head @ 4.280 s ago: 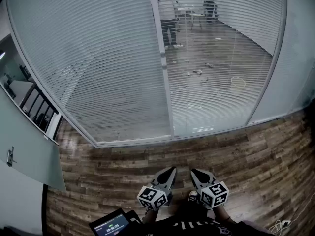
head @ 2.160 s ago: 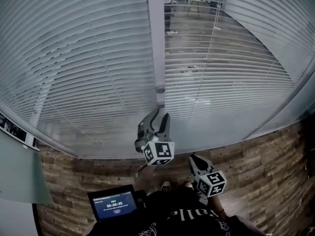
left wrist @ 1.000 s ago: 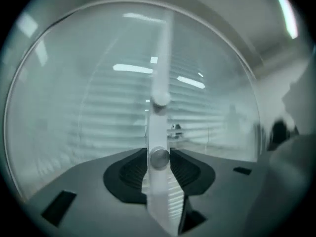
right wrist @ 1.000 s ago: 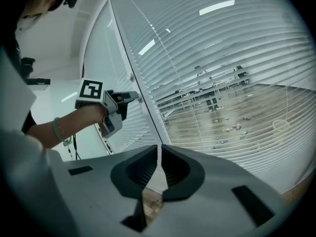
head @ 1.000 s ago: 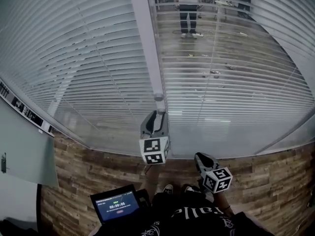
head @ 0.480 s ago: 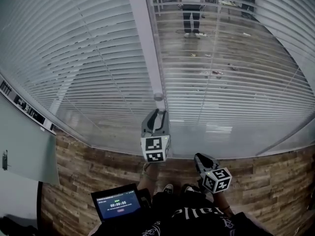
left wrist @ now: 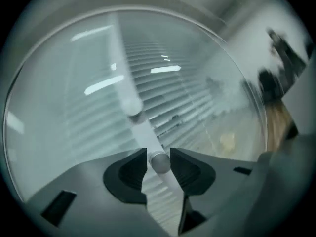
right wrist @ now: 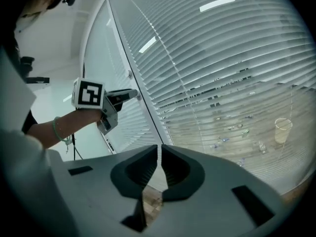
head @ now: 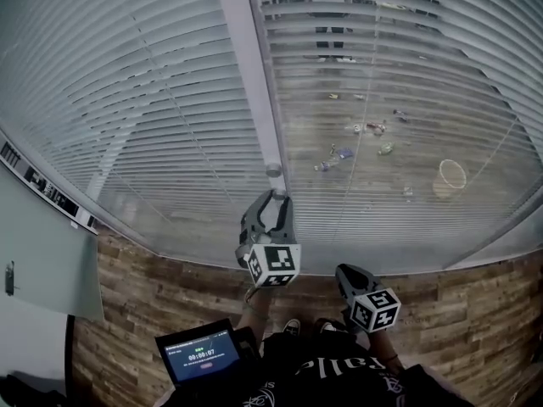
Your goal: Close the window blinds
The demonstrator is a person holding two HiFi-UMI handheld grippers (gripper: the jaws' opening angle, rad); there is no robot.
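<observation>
Slatted blinds hang behind glass in a left pane (head: 144, 100) and a right pane (head: 399, 83), split by a pale mullion (head: 250, 75). Two round knobs sit on the mullion; the upper one (head: 272, 170) (left wrist: 131, 105) is free. My left gripper (head: 271, 197) (left wrist: 159, 158) is raised to the mullion and shut on the lower knob (left wrist: 159, 162), which the head view hides between the jaws. The right gripper view shows the left gripper (right wrist: 132, 94) from the side. My right gripper (head: 349, 272) (right wrist: 159, 149) hangs low by my body, shut on nothing.
Wood-plank floor (head: 144, 299) runs along the window's foot. A small screen (head: 202, 356) is at my lower left, and a pale wall panel (head: 38, 244) stands at the left. Beyond the glass lie a cup (head: 451, 176) and scattered litter (head: 344, 153).
My left gripper rose from waist height to the lower knob and closed on it; now its cube has rolled a little. The right pane's slats have tilted, hiding the people beyond.
</observation>
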